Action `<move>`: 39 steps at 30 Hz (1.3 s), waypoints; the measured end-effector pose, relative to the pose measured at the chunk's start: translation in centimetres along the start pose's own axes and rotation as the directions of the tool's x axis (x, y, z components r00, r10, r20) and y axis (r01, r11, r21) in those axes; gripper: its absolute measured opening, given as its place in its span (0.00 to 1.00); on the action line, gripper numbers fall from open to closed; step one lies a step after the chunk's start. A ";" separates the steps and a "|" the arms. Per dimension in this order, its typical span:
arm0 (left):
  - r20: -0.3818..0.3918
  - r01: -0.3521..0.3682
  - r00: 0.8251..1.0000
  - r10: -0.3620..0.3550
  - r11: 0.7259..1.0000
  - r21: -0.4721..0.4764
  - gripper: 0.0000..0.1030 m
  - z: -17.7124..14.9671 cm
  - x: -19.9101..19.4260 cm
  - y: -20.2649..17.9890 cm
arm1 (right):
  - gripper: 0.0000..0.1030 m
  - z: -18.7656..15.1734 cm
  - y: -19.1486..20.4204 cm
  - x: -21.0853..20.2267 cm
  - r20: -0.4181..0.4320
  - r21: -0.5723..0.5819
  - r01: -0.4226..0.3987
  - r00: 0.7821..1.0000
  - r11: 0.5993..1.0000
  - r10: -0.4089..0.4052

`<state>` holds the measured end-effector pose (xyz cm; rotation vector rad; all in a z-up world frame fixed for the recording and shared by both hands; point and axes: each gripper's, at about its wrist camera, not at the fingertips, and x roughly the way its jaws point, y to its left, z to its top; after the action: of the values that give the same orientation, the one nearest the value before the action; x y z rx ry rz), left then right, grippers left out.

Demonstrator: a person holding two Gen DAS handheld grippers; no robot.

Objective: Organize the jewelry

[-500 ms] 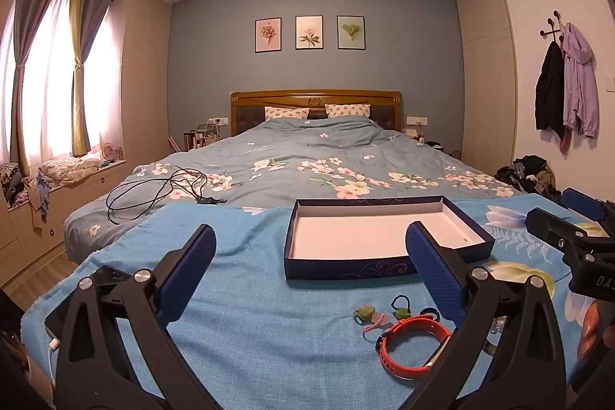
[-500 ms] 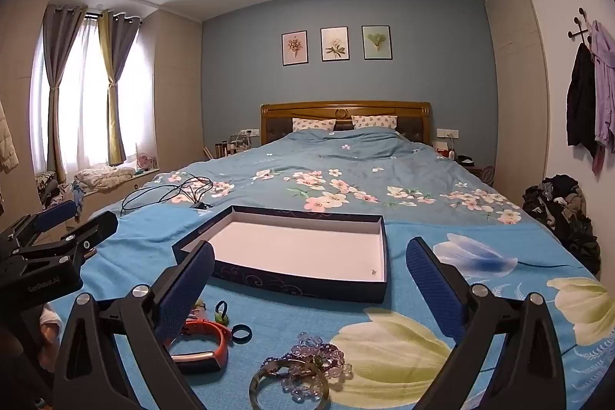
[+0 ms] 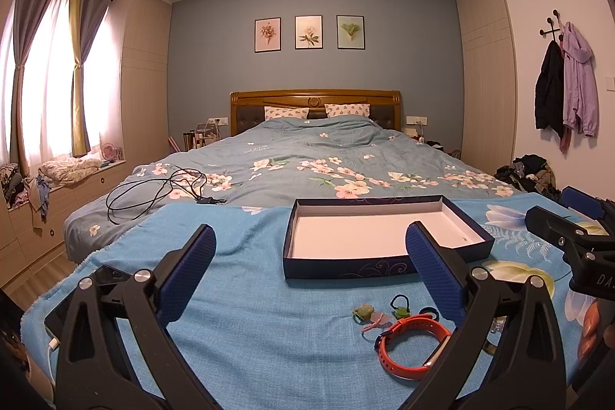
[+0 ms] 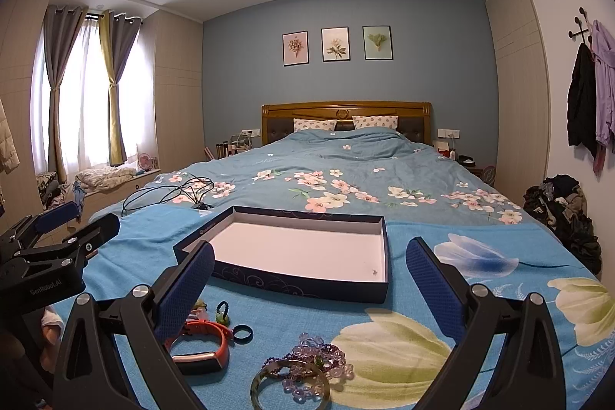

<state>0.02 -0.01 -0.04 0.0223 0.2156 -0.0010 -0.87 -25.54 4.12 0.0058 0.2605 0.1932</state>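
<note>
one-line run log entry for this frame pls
left gripper: open, empty | right gripper: open, empty | box: empty | orange band, bangle, beads: on blanket, untouched

A bed (image 4: 346, 156) with a flowered blue-grey duvet carries a bright blue blanket (image 3: 246, 279) spread over its near end. On the blanket, seen from the right wrist, a shallow dark-blue box (image 4: 292, 285) with a white inside sits at centre, and toward 7 o'clock from it lie an orange band (image 4: 207, 337), a small dark ring (image 4: 243, 334), a metal bangle (image 4: 290, 385) and pale purple beads (image 4: 321, 358). A black cable (image 3: 153, 189) lies coiled on the duvet at 10 o'clock from the box.
</note>
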 end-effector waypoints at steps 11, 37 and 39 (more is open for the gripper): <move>-0.001 0.000 1.000 0.000 1.000 0.001 0.94 0.0 0.0 0.0 | 0.94 0.0 0.1 -0.1 0.000 0.000 -0.002 1.000 1.000 0.002; -0.003 0.000 1.000 0.000 1.000 -0.001 0.94 0.0 0.1 0.0 | 0.94 0.2 0.3 0.2 -0.001 0.001 -0.013 1.000 1.000 0.013; -0.003 0.000 1.000 0.000 1.000 -0.002 0.94 0.0 0.1 0.0 | 0.94 0.2 0.3 0.2 -0.003 0.002 -0.013 1.000 1.000 0.013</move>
<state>0.07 -0.05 -0.06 0.0203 0.2188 -0.0004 -0.68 -25.21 4.29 0.0091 0.2639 0.2059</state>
